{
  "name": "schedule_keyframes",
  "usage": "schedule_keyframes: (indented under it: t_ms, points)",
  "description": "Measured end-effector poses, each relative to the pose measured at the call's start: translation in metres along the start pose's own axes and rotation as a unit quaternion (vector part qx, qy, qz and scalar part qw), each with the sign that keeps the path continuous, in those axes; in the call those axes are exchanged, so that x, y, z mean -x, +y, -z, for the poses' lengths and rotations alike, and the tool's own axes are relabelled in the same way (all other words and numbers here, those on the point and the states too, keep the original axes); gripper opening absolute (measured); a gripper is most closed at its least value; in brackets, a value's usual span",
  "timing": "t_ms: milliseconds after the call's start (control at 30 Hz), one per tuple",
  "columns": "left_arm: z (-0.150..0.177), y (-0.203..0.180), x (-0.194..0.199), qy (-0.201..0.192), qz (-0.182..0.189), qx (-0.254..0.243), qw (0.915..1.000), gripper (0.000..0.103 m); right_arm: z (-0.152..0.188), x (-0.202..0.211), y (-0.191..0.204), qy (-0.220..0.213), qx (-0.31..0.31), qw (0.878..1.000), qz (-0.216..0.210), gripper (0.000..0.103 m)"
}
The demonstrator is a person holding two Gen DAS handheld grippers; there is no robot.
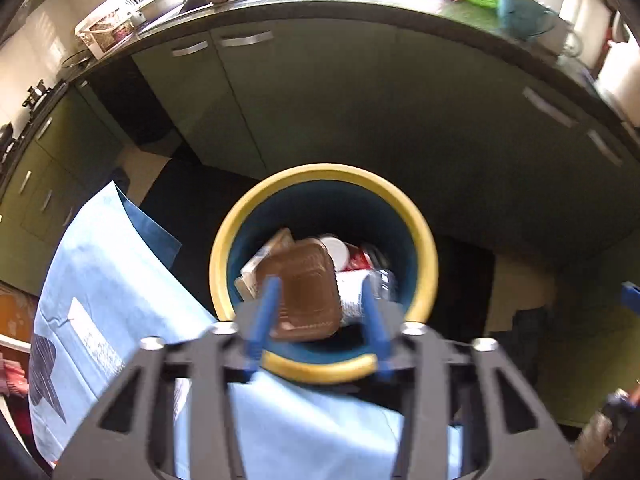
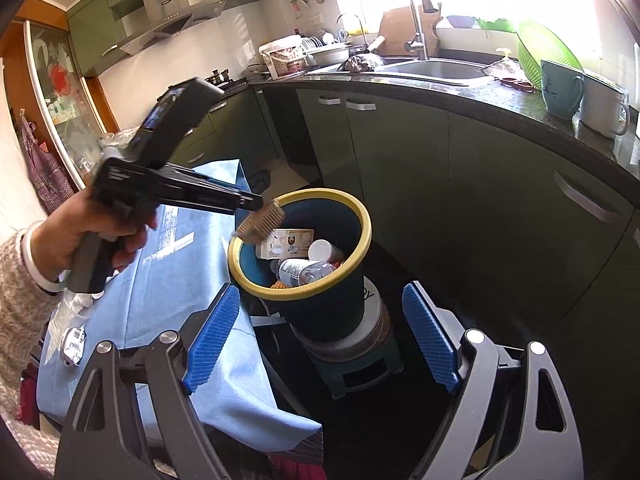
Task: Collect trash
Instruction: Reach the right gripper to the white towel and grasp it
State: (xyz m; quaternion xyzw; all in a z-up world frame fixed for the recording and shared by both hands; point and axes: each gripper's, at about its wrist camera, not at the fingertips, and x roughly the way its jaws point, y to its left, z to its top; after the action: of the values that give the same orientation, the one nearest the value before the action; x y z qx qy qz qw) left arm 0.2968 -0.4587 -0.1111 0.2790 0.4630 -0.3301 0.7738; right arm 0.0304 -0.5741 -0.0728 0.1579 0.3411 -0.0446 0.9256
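A dark blue trash bin with a yellow rim (image 1: 424, 256) (image 2: 360, 216) stands beside the blue-clothed table. It holds a plastic bottle (image 2: 304, 270), a white cup (image 2: 322, 249), a carton (image 2: 286, 242) and other trash. My left gripper (image 1: 320, 320) hovers over the bin, its jaws apart; a brown ridged plastic tray (image 1: 306, 292) (image 2: 260, 224) lies between and just below its fingers, and contact is unclear. In the right wrist view the left gripper (image 2: 256, 210) is held by a hand above the bin's rim. My right gripper (image 2: 322, 336) is open and empty, short of the bin.
A light blue cloth (image 1: 112, 272) (image 2: 168, 280) covers the table left of the bin, with a small wrapper (image 2: 74, 344) on it. The bin sits on a green stool (image 2: 356, 372). Green cabinets (image 2: 480, 184) and a counter with a sink (image 2: 436, 68) run behind.
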Motion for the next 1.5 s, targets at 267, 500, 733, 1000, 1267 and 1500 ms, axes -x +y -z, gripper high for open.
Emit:
schedule_keyframes:
  t_ms: [267, 500, 733, 1000, 1267, 1500]
  points:
    - [0.052, 0.031, 0.093, -0.086, 0.027, 0.072, 0.9933, 0.071, 0.002, -0.016, 0.009, 0.017, 0.006, 0.999, -0.027, 0.083]
    - [0.2, 0.088, 0.223, -0.199, -0.05, 0.161, 0.9655, 0.088, 0.003, -0.039, 0.073, 0.046, 0.071, 0.992, -0.095, 0.083]
    - [0.351, 0.127, 0.274, -0.215, -0.183, 0.281, 0.9174, 0.091, -0.004, -0.056, 0.19, 0.078, 0.192, 0.962, -0.178, 0.083]
    - [0.45, 0.145, 0.27, -0.2, -0.173, 0.374, 0.8888, 0.092, -0.017, -0.11, 0.333, 0.156, 0.299, 0.906, -0.255, 0.068]
    - [0.489, 0.156, 0.268, -0.191, -0.174, 0.402, 0.8785, 0.092, -0.016, -0.214, 0.426, 0.291, 0.306, 0.873, -0.245, 0.051]
    - [0.5, 0.162, 0.26, -0.182, -0.163, 0.409, 0.8793, 0.092, -0.007, -0.277, 0.47, 0.335, 0.303, 0.869, -0.202, 0.051]
